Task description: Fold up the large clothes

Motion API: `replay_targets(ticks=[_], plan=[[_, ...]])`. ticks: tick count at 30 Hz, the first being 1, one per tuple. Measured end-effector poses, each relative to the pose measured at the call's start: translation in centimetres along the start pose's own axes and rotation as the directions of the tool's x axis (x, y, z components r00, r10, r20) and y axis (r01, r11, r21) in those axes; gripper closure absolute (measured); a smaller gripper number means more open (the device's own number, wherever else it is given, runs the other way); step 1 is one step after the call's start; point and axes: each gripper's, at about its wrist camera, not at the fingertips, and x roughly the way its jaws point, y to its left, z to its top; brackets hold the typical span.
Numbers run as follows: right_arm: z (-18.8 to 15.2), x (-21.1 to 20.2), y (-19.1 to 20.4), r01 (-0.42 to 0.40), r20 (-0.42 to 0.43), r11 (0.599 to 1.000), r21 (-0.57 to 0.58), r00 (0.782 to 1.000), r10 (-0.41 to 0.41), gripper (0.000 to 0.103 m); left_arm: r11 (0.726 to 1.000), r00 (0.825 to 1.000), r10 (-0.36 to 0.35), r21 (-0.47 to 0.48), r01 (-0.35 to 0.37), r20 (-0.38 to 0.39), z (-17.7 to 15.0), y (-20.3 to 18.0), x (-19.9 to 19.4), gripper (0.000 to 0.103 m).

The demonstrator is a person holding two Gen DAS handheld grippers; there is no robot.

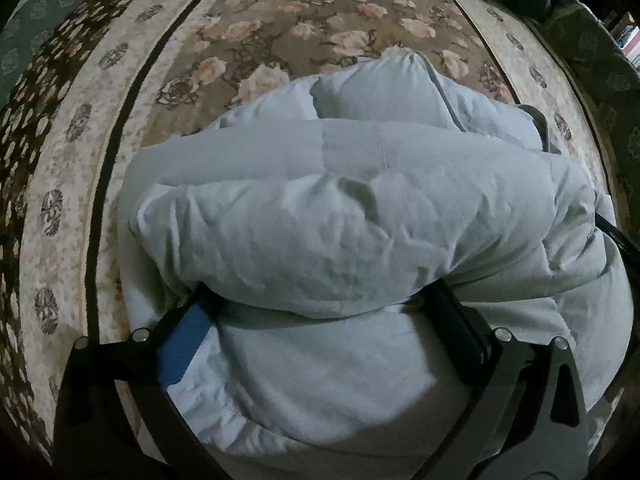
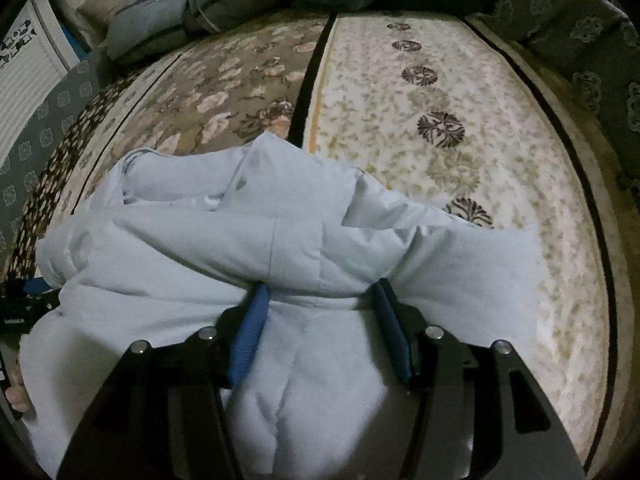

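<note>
The tips of both claws were hidden under folds of one pale blue padded coat (image 1: pixel 344 216), so the contact itself could not be seen. In the left wrist view the left claw (image 1: pixel 320 300) had its two fingers set wide apart with a thick roll of the coat lying across them and between them; whether the pads pressed on it could not be told. In the right wrist view the right claw (image 2: pixel 320 292) stood at a middling width, its two blue-lined fingers (image 2: pixel 250 344) running under a fold of the coat with padded cloth bulging between them; it was not clear whether they gripped it. The coat lay bundled on a flowered rug (image 1: pixel 280 28), near the cameras, and its near edge was cut off at the bottom of both pictures. In the left view its far end rose in a rounded lump, perhaps a hood. At the far left edge of the right view part of the other claw and a hand (image 2: pixel 18 394) showed, mostly cut off. The rug had a brown middle with pink roses and a cream border (image 2: pixel 440 128) with dark round motifs; to the right of the coat that border lay open, and bare rug stretched beyond the coat on the far side. At the far end of the rug lay a dim heap of greyish bedding or clothing (image 2: pixel 192 4), too dark to count or name.
</note>
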Motion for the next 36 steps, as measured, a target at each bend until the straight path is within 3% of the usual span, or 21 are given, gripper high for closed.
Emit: replay_targets(ticks=[4, 6, 8, 13, 15, 17, 20, 24, 30, 32, 36], plan=[[0.1, -0.3, 0.4, 0.023, 0.006, 1.0, -0.014, 1.0, -0.023, 0.048, 1.0, 1.0, 0.004, -0.002, -0.004, 0.017, -0.1, -0.1, -0.4, 0.003], [0.3, -1.4, 0.0, -0.019, 0.012, 1.0, 0.001, 1.0, 0.019, 0.045, 0.999, 0.999, 0.028, 0.019, -0.029, 0.031, -0.4, -0.4, -1.2, 0.003], [0.3, -3.4, -0.6, -0.072, 0.023, 0.997, 0.02, 0.997, 0.072, 0.036, 0.996, 0.996, 0.07, 0.046, -0.073, 0.061, -0.9, -0.8, -2.9, 0.003], [-2.2, -11.1, -0.4, -0.114, 0.19, 0.994, 0.004, 0.976, 0.111, 0.017, 0.994, 0.98, 0.086, 0.049, -0.096, 0.182, -3.3, -1.0, -8.0, 0.003], [-4.9, -13.5, -0.2, -0.101, 0.225, 0.995, 0.003, 0.969, 0.098, 0.016, 0.996, 0.976, 0.073, 0.034, -0.081, 0.204, -4.8, -0.9, -9.4, 0.003], [-7.7, -14.2, -0.3, -0.066, 0.204, 0.998, 0.021, 0.977, 0.06, 0.016, 0.997, 0.968, 0.066, 0.015, -0.072, 0.242, -7.3, -0.7, -11.0, 0.003], [-12.3, -15.5, -0.7, -0.025, 0.204, 0.998, 0.062, 0.979, 0.012, 0.016, 0.997, 0.959, 0.072, -0.019, -0.069, 0.274, -12.0, -0.1, -13.3, 0.003], [-18.7, -18.6, -0.7, 0.029, 0.239, 0.997, 0.068, 0.97, -0.044, 0.016, 0.998, 0.946, 0.034, -0.059, -0.015, 0.322, -17.9, 1.2, -16.1, 0.003], [-25.6, -22.9, -0.6, 0.104, 0.249, 0.994, 0.018, 0.963, -0.106, 0.016, 0.996, 0.925, 0.069, -0.078, -0.043, 0.374, -25.6, 3.1, -19.2, 0.003], [-27.8, -24.2, -0.9, 0.134, 0.265, 0.991, 0.027, 0.955, -0.136, 0.009, 0.995, 0.921, 0.083, -0.086, -0.054, 0.382, -27.9, 3.7, -19.6, 0.003], [-31.3, -26.3, -1.6, 0.163, 0.306, 0.986, 0.043, 0.937, -0.169, 0.009, 0.992, 0.916, 0.119, -0.083, -0.094, 0.383, -31.3, 5.4, -20.3, 0.003]])
